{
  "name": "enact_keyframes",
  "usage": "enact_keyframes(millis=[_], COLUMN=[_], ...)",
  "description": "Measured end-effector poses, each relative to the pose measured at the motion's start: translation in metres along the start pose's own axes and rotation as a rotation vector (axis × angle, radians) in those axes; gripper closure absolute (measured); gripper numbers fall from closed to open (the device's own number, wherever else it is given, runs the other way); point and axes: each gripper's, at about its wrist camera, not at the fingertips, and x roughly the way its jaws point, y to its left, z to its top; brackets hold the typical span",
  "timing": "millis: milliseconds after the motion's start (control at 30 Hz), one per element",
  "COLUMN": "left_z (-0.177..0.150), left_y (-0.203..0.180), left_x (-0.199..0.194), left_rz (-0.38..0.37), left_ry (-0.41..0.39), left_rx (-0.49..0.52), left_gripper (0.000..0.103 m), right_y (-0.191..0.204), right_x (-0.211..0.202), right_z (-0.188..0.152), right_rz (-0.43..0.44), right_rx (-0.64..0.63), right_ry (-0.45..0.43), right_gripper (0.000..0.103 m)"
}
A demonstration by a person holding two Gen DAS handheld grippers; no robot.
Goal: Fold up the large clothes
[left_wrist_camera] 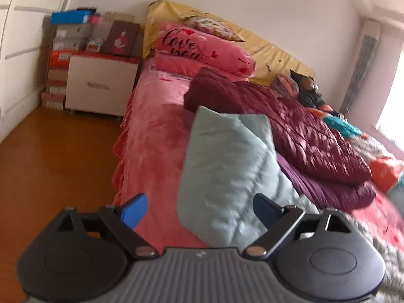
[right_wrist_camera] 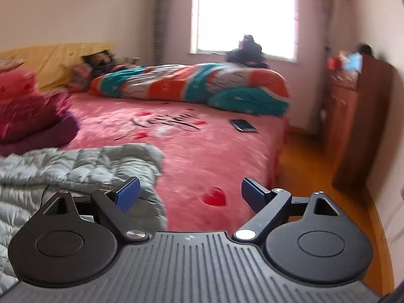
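Grey quilted puffy jacket (left_wrist_camera: 227,176) on plush pink bedspread (right_wrist_camera: 202,146).

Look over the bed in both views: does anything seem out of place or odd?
A phone lies loose on the pink bedspread near the bed's far corner, where folding could knock it off. The grey padded jacket lies crumpled, one part sticking up, not yet folded. Nothing looks spilled or damaged.

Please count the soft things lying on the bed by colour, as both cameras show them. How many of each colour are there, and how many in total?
Pale grey-green quilted jacket: 1
Dark red quilted garment: 1
Purple garment: 1
Pink pillows: 2
Orange, teal and white duvet: 1
Total: 6
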Motion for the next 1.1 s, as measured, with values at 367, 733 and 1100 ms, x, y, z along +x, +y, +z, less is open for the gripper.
enact_keyframes(millis=[367, 733, 1100], left_z=[0.021, 0.021, 0.019], left_y=[0.014, 0.020, 0.015], left_x=[0.052, 0.085, 0.099], left_rz=[-0.077, -0.107, -0.176], left_ry=[-0.023, 0.040, 0.113], left_rx=[-0.077, -0.079, -0.117], left_gripper=[0.012, 0.012, 0.049], right_y=[-0.054, -0.031, -0.027], right_x=[0.003, 0.025, 0.028], right_z=[-0.009, -0.012, -0.012], right_rz=[-0.169, -0.142, -0.142], right_rx=[0.337, 0.206, 0.167], right_ry=[0.120, 0.194, 0.225], right_gripper=[0.000, 0.000, 0.000])
